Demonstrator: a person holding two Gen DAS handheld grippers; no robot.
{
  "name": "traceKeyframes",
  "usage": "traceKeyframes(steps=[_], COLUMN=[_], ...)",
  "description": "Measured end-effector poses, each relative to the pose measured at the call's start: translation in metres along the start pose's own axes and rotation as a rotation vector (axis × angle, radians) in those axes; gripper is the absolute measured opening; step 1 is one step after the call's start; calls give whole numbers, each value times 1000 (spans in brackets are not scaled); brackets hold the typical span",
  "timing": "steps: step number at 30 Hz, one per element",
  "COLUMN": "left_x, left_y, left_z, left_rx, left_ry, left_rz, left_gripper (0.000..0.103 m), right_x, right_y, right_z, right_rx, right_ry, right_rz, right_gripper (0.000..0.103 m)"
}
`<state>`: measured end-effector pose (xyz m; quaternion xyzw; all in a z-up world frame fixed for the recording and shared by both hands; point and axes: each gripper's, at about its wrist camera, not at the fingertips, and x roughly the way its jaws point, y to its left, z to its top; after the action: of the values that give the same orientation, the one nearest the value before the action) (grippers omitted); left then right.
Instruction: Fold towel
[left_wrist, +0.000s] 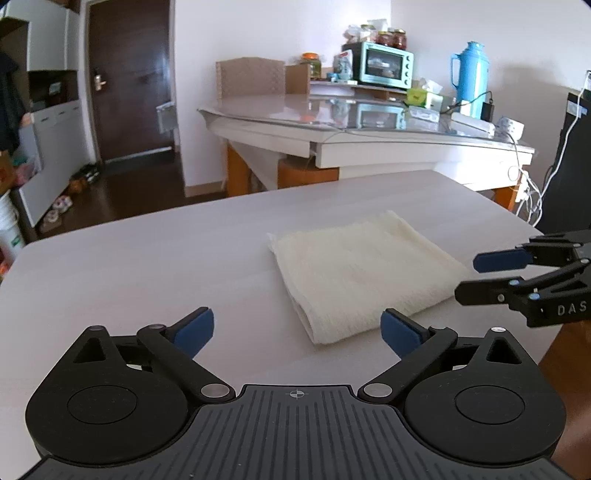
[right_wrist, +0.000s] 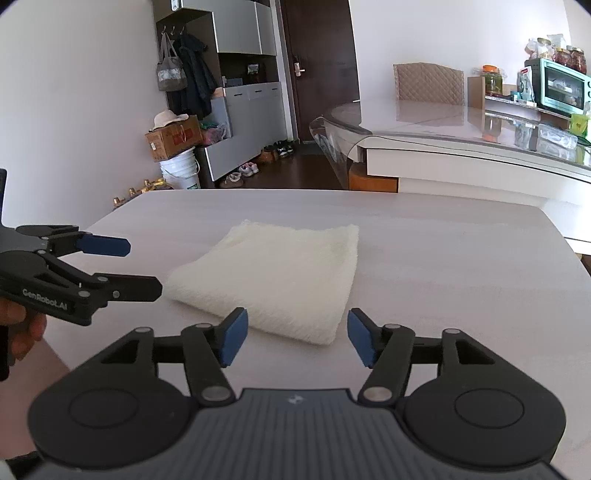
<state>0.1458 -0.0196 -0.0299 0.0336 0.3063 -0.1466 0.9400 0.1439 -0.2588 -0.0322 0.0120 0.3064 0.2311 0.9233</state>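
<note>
A cream towel (left_wrist: 358, 273) lies folded into a flat rectangle on the pale table (left_wrist: 147, 266); it also shows in the right wrist view (right_wrist: 280, 273). My left gripper (left_wrist: 297, 330) is open and empty, hovering just short of the towel's near corner. My right gripper (right_wrist: 297, 336) is open and empty, also just short of the towel's near edge. Each gripper shows in the other's view: the right one (left_wrist: 469, 277) at the towel's right side, the left one (right_wrist: 142, 266) at its left side, both with jaws apart.
The table edge (right_wrist: 576, 251) runs close on the right. A larger glass-topped table (left_wrist: 369, 122) stands behind with a teal toaster oven (left_wrist: 386, 66), a blue thermos (left_wrist: 471, 75) and cables. A door, cabinets and shoes lie beyond to the left.
</note>
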Motion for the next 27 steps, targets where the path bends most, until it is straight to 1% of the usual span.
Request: traceKeyframes(steps=[3, 11, 20, 27], left_x=[-5, -16, -20, -25], left_y=[-1, -7, -9, -18], left_z=[-2, -9, -15, -18], left_rx=[-9, -5, -28, -27], left_ry=[0, -4, -4, -3], left_rz=[11, 53, 87, 103], left_gripper=[103, 103, 103, 103], right_x=[-8, -24, -33, -40], right_y=[3, 12, 14, 12], right_z=[-1, 0, -8, -15], right_rx=[2, 5, 18, 33], right_ry=[-15, -62, -63, -58], right_rz=[0, -3, -25, -74], right_gripper=[70, 72, 73, 77])
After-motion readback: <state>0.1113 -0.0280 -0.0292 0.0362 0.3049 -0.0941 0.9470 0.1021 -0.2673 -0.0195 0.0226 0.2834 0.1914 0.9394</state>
